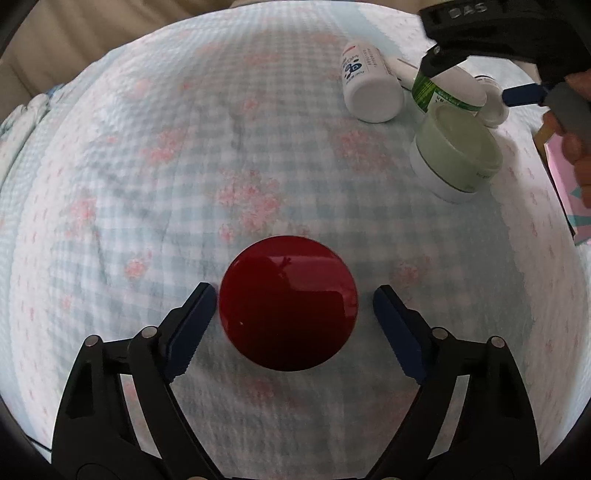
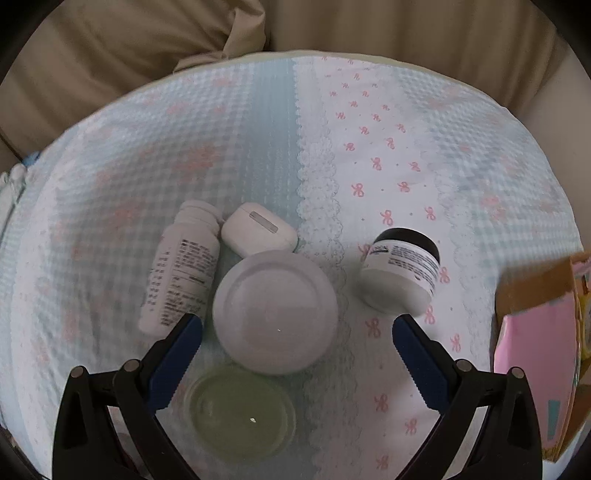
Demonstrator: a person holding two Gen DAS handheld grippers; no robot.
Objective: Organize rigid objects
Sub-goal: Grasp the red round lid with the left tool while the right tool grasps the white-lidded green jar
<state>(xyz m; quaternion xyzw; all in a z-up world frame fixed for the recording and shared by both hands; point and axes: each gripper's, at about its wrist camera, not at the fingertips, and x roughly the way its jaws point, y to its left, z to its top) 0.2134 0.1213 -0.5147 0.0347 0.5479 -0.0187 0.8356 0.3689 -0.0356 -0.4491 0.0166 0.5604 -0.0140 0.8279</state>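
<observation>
A dark red round jar (image 1: pixel 289 303) stands on the bedspread between the open fingers of my left gripper (image 1: pixel 293 301); the left pad (image 1: pixel 192 328) is close to it, the right pad stands apart. My right gripper (image 2: pixel 297 334) is open over a white round-lidded jar (image 2: pixel 275 312), not touching it. Beside it lie a white pill bottle (image 2: pixel 181 269), a white earbud case (image 2: pixel 258 229), a pale green-lidded jar (image 2: pixel 240 410) and a black-lidded white jar (image 2: pixel 402 271). In the left wrist view the right gripper (image 1: pixel 480 79) hangs over the white bottle (image 1: pixel 369 86) and green jar (image 1: pixel 456 147).
A blue-checked and pink-bow quilted bedspread (image 2: pixel 369 147) covers the surface. A pink and brown cardboard box (image 2: pixel 539 332) sits at the right edge. Beige fabric (image 2: pixel 332 26) lies beyond the far edge.
</observation>
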